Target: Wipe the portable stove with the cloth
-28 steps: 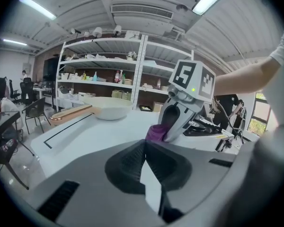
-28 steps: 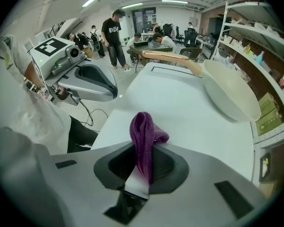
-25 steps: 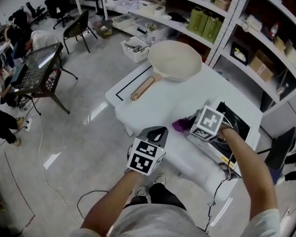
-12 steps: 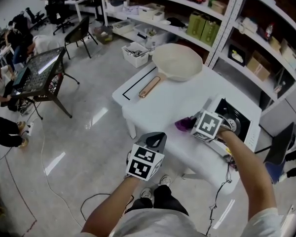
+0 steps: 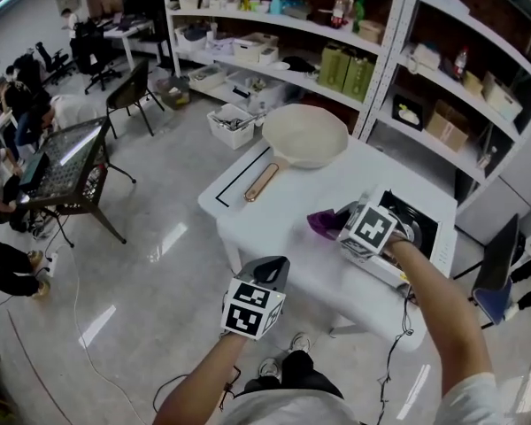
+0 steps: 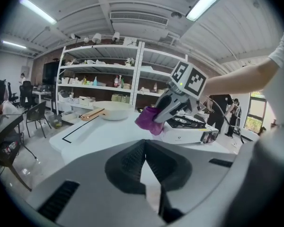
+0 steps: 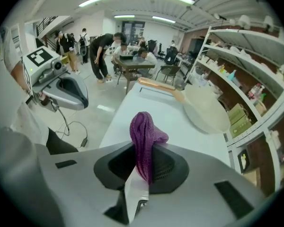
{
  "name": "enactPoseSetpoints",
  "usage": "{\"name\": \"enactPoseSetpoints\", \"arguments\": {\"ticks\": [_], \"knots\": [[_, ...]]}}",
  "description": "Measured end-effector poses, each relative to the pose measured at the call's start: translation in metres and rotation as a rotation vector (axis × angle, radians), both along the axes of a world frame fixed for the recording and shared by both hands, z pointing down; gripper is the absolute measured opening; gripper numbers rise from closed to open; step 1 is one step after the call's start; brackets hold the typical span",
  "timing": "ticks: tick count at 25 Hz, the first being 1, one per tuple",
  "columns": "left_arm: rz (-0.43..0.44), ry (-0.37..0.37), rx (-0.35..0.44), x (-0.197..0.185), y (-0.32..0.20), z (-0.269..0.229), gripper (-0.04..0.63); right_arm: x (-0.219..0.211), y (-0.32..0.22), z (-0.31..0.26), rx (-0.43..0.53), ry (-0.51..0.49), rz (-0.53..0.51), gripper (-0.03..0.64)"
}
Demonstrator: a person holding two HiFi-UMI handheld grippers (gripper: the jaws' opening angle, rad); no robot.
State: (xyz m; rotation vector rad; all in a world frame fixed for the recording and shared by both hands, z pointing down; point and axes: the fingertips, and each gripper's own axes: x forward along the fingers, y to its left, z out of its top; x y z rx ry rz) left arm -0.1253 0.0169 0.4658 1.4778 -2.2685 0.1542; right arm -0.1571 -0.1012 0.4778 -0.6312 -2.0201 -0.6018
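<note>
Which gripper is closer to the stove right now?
Right. The right gripper, shut on the cloth, is at the stove's left end; the left gripper hangs off the table's front, apart from it.

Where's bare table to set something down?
Bare: middle of the white table, between the cream frying pan and the white portable stove; also the near edge. Crowded: right end, where the right gripper holds the purple cloth by the stove.
</note>
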Motion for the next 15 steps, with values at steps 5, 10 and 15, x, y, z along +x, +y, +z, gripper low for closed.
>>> {"name": "enactPoseSetpoints", "arguments": {"ticks": [5,10,15], "knots": [[0.047,-0.02,0.024,-0.003,-0.02,-0.019,0.003,0.002,-0.019,-0.058,-0.09,-0.179,0.141,0.063],[0.12,-0.041,0.06,-0.002,-0.053,-0.038,0.003,0.039,-0.043,-0.103,-0.135,-0.319,0.26,0.063],[0.195,-0.059,0.097,0.014,-0.091,-0.062,0.004,0.101,-0.079,-0.133,-0.162,-0.445,0.443,0.063]]}}
